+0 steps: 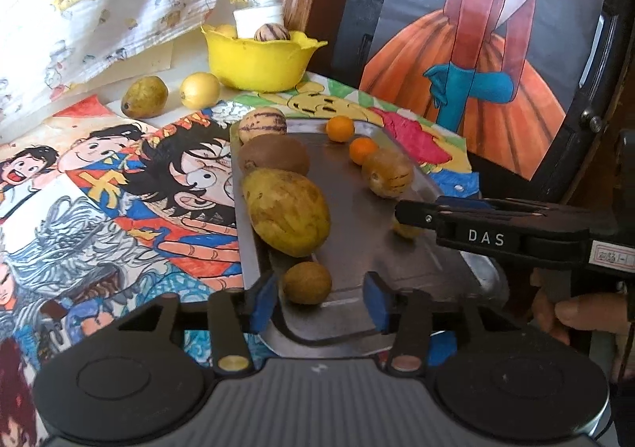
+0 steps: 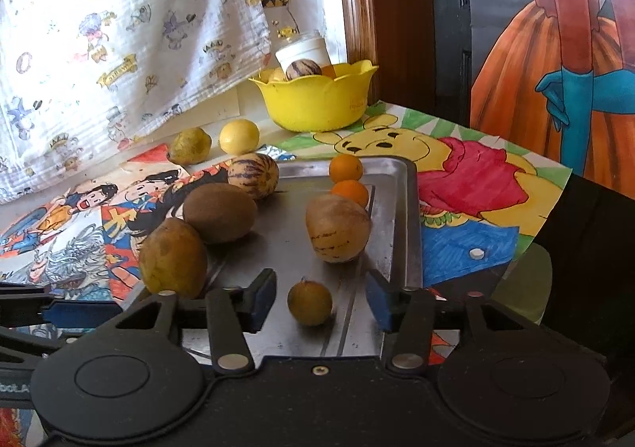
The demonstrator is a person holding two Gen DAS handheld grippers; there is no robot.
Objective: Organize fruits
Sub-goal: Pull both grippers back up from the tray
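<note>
A metal tray (image 1: 357,224) (image 2: 293,248) holds two rows of fruit. Left row: a striped melon (image 1: 262,124) (image 2: 253,175), a brown kiwi (image 1: 274,156) (image 2: 220,212), a large yellow-green mango (image 1: 286,212) (image 2: 172,258), a small brown fruit (image 1: 306,282). Right row: two small oranges (image 1: 340,128) (image 2: 346,168), a striped pepino (image 1: 387,173) (image 2: 338,228), a small yellowish fruit (image 2: 309,303). My left gripper (image 1: 319,302) is open around the small brown fruit. My right gripper (image 2: 319,300) is open around the small yellowish fruit; it also shows in the left wrist view (image 1: 401,210).
A yellow bowl (image 1: 258,62) (image 2: 313,101) at the back holds a striped fruit and a white cup. A green-brown fruit (image 1: 143,97) (image 2: 188,146) and a lemon (image 1: 199,90) (image 2: 239,136) lie on the table before it. Cartoon drawings cover the table; a hanging cloth is at left.
</note>
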